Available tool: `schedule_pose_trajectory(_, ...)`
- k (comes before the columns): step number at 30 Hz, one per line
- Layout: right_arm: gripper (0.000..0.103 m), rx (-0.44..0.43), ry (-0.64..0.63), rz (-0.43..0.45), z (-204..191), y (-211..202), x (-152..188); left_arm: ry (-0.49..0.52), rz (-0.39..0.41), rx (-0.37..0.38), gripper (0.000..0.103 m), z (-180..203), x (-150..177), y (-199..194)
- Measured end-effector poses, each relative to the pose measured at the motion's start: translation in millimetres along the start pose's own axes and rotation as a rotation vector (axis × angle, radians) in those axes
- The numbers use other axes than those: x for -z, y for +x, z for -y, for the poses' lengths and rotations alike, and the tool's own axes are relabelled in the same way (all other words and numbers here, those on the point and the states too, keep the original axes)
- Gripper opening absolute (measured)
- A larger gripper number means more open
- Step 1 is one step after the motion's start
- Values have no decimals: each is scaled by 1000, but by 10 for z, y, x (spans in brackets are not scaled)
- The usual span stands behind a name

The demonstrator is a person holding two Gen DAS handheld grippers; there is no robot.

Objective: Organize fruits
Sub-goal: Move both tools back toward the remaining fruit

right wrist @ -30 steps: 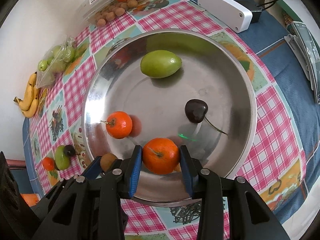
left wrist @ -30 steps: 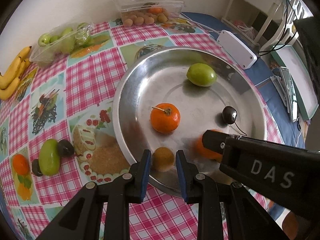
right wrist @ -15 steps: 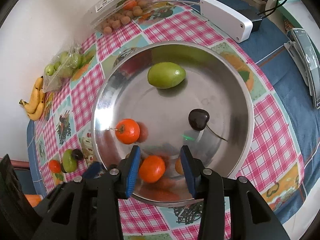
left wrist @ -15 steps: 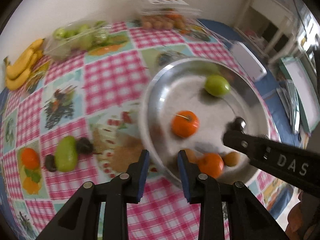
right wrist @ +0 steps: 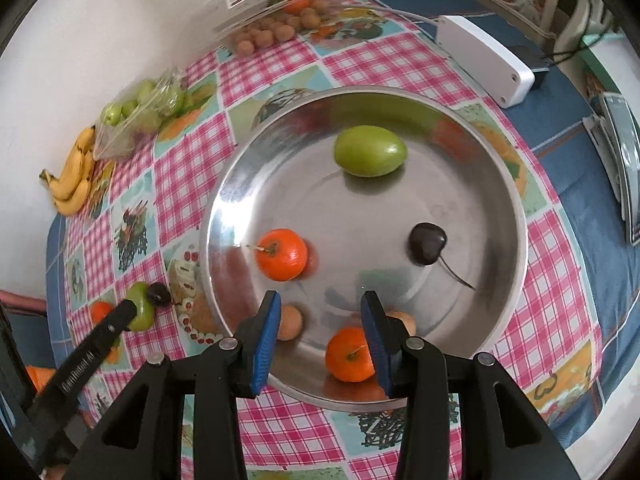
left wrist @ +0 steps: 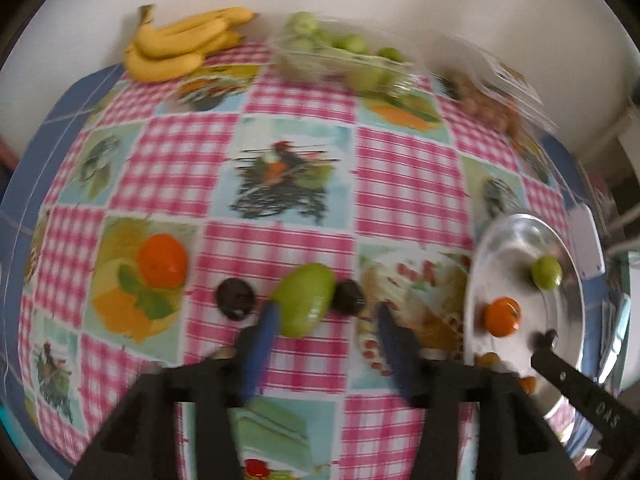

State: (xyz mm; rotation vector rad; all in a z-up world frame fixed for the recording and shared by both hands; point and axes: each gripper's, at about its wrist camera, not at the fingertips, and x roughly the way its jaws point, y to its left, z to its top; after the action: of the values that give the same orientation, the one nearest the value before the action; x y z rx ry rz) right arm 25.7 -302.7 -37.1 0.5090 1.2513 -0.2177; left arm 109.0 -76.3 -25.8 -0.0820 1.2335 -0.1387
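So the left gripper (left wrist: 326, 316) has its jaws just opened wide, hanging over the green fruit (left wrist: 306, 300) on the cloth (left wrist: 172, 160), nothing pinched yet. That fruit sits outside the tray (right wrist: 516, 216), at about 9 o'clock from it, with a dark cherry (left wrist: 235, 298) at its 9 and another (left wrist: 349, 297) touching at its 3.

It's egg-shaped, and its long axis runs roughly 1 to 7 o'clock in the left view. It looks firm, smooth-skinned and a bit slippery, light enough. I'd grab across the short waist, not the ends, or it'll squirt out.

The right gripper (right wrist: 320, 322) has its jaws partly spread, having just opened, over the tray's 6 o'clock rim, gripping nothing. An orange (right wrist: 348, 354) lies loose just below them.
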Motion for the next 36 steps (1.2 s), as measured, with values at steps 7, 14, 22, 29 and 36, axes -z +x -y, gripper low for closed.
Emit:
schedule_pose_trajectory(7,73,71,-82,-23,-149,68,24,-23,9,-96,98,-110,33,5)
schedule_pose_trajectory(14,80,121,-106,-20,-166,83,39,-36,15,-120,103,-135,36,20)
schedule_pose_trajectory(22,100,117,-70,9,-117,47,8,-94,33,-171,103,-278,27,-20)
schedule_pose_trajectory(29,101,130,-62,-6,-166,90,8,-104,22,-138,103,-282,25,-26)
schedule_pose_trajectory(36,101,144,-94,6,-275,38,-4,-80,12,-115,103,-242,18,-39)
